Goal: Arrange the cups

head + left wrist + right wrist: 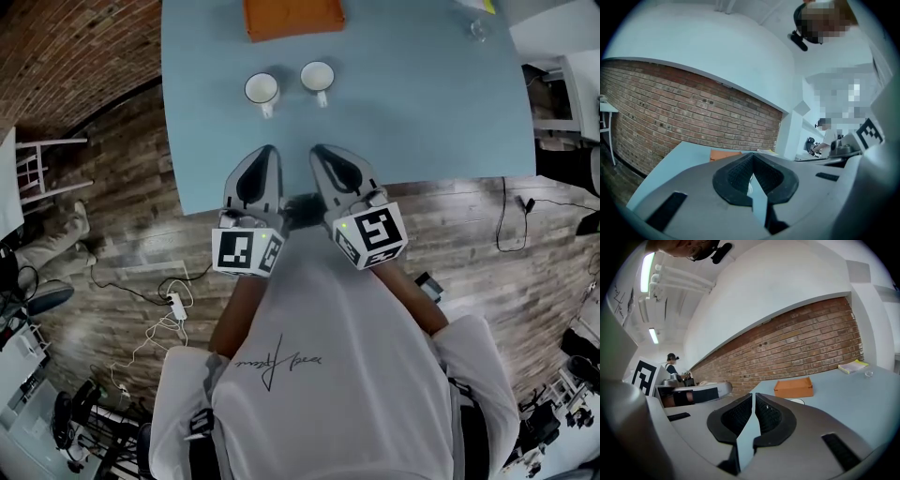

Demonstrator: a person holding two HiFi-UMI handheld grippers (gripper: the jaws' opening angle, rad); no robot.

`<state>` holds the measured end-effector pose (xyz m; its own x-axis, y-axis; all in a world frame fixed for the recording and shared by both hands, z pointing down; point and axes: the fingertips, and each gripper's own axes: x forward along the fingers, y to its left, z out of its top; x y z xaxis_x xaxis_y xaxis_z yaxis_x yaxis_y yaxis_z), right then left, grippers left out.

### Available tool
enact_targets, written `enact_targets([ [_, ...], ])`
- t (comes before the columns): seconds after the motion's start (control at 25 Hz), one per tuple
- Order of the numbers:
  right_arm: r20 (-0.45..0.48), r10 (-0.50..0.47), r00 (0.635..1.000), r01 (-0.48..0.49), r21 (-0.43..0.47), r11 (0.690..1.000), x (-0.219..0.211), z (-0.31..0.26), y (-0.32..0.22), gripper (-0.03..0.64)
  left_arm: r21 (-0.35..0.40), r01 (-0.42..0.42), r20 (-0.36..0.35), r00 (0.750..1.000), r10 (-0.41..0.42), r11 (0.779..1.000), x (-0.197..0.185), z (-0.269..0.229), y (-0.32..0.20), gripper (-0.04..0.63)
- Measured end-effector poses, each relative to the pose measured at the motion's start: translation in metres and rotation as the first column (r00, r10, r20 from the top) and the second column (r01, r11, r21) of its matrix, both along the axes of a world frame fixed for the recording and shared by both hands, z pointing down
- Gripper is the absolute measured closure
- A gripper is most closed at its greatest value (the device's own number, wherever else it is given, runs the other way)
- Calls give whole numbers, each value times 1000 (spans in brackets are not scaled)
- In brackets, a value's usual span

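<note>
Two white cups stand side by side on the light blue table (pixel 412 112): the left cup (pixel 262 89) and the right cup (pixel 317 77), both upright with handles toward me. My left gripper (pixel 265 152) and right gripper (pixel 319 150) hover over the table's near edge, short of the cups, side by side. Both are shut with nothing between their jaws. In the left gripper view the left gripper (pixel 752 157) shows its pads meeting at the tip. The right gripper (pixel 753 395) shows only a thin slit, and a cup's rim (pixel 796 401) peeks over its right jaw.
An orange box (pixel 293 17) lies at the table's far edge behind the cups, and shows again as the orange box (pixel 793 388). A small glass (pixel 478 31) and a yellow notepad (pixel 853 366) sit at the far right. Brick wall and cables surround the table.
</note>
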<state>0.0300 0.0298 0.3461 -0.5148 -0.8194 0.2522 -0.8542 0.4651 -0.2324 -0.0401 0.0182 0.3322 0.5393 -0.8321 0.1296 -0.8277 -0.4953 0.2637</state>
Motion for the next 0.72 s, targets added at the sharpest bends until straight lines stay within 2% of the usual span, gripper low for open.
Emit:
enact_targets([
  [0.12, -17, -32, 999, 32, 4, 999, -15, 10, -11, 594, 24, 24, -2, 1000, -24, 999, -7, 2, -8, 588],
  [0.32, -59, -44, 997, 44, -6, 999, -33, 32, -24, 595, 14, 64, -2, 998, -64, 998, -16, 12, -14, 588],
  [0.72, -131, 43, 990, -39, 37, 999, -53, 86, -52, 594, -5, 106, 33, 994, -106, 994, -39, 47, -23, 588],
])
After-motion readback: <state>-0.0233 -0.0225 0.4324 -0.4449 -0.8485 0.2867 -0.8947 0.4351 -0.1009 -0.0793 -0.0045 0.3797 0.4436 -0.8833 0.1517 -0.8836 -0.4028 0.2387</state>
